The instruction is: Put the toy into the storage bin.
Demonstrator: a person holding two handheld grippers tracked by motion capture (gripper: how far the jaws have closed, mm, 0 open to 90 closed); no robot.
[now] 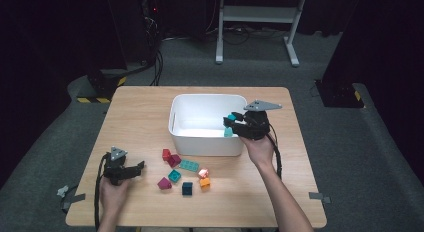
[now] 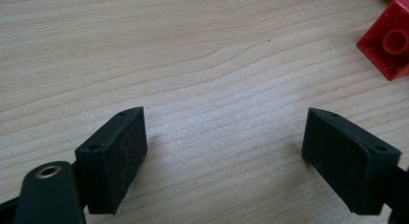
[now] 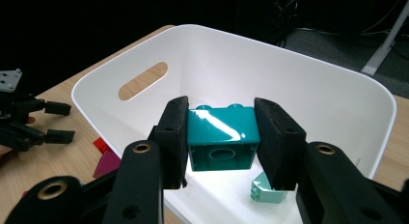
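Right gripper [image 3: 221, 142] has its jaws clenched on the teal brick [image 3: 221, 137], hanging over the white bin [image 3: 337, 89] above a pale mint brick [image 3: 266, 190], while the left gripper [image 2: 224, 156] rests with jaws spread on the table [image 2: 193, 50].

Nine blocks [image 1: 189, 165], one white bin [image 1: 206, 142].

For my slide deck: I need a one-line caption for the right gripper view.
Right gripper holds a glossy teal plastic building block over the white plastic bin.
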